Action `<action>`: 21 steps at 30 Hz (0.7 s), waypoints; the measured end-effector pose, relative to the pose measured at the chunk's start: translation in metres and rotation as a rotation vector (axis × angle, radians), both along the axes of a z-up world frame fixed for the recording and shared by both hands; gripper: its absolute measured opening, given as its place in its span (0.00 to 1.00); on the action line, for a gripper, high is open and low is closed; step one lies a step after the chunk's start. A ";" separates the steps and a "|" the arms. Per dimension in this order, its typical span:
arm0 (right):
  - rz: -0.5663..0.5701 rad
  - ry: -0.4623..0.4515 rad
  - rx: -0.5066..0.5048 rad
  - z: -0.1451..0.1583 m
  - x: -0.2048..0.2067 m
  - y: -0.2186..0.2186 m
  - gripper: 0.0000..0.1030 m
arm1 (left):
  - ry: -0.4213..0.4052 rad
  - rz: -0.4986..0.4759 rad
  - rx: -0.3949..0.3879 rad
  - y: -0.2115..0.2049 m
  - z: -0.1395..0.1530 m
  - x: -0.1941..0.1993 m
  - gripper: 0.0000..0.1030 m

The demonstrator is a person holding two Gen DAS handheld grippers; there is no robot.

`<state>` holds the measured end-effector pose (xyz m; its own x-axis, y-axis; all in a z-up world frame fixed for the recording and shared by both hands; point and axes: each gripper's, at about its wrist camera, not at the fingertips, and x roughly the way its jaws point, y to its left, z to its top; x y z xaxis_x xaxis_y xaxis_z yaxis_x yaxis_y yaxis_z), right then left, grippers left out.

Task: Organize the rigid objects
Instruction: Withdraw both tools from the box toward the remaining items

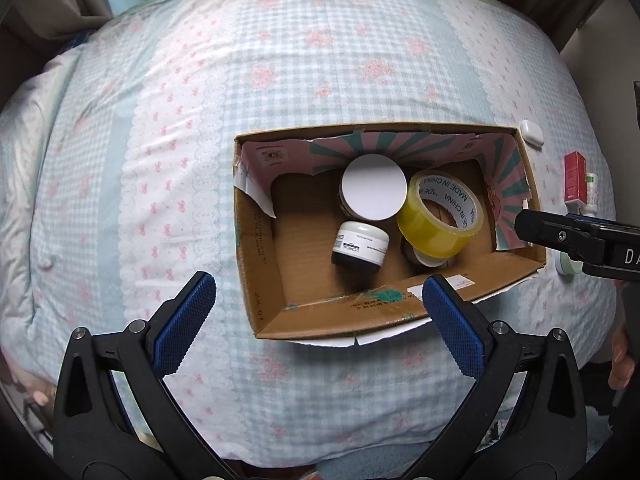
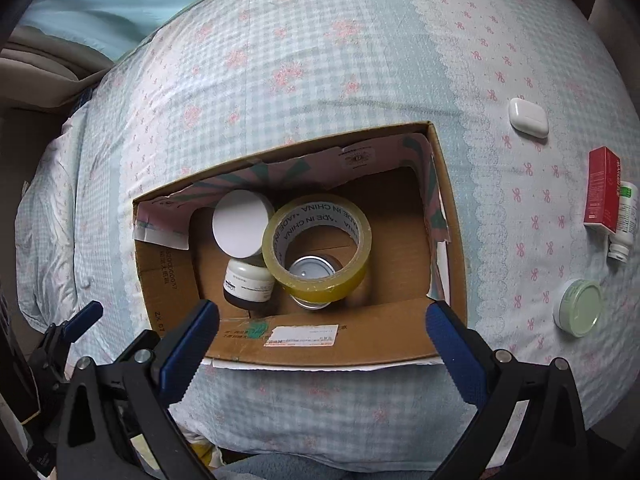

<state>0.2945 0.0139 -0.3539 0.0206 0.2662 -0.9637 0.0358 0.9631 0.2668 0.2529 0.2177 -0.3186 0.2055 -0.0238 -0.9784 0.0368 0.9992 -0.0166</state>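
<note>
An open cardboard box (image 1: 264, 248) (image 2: 168, 280) lies on the checked bedspread. Inside it are a white-lidded round tin (image 1: 374, 188) (image 2: 241, 224), a small cream jar (image 1: 360, 246) (image 2: 248, 284) and a yellow tape roll (image 1: 438, 216) (image 2: 316, 248) resting over a small metal tin (image 2: 312, 270). My left gripper (image 1: 318, 292) hangs open above the box's near edge, nothing between its blue pads. My right gripper (image 2: 322, 320) is open too, above the near wall; one of its fingers (image 1: 560, 236) shows at the box's right end in the left wrist view.
Right of the box on the bedspread lie a white earbud case (image 2: 528, 117) (image 1: 531, 133), a red carton (image 2: 603, 192) (image 1: 575, 178), a white bottle (image 2: 624, 220) beside it and a pale green round tin (image 2: 579, 308). A hand (image 1: 622, 364) shows at the right edge.
</note>
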 end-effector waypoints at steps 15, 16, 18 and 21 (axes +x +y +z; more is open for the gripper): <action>-0.079 -0.237 -0.101 0.092 -0.092 -0.056 1.00 | -0.127 -0.063 -0.100 -0.035 0.056 -0.065 1.00; -0.096 -0.250 -0.101 0.097 -0.098 -0.064 1.00 | -0.133 -0.076 -0.102 -0.041 0.058 -0.066 1.00; -0.143 -0.263 -0.100 0.105 -0.109 -0.083 1.00 | -0.141 -0.096 -0.115 -0.051 0.061 -0.066 1.00; -0.219 -0.288 -0.109 0.114 -0.127 -0.116 1.00 | -0.143 -0.116 -0.141 -0.071 0.067 -0.060 1.00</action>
<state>0.1671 -0.1020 -0.2398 0.3395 0.1217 -0.9327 0.1824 0.9643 0.1921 0.1925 0.1467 -0.2520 0.3301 -0.1893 -0.9247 0.1634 0.9763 -0.1416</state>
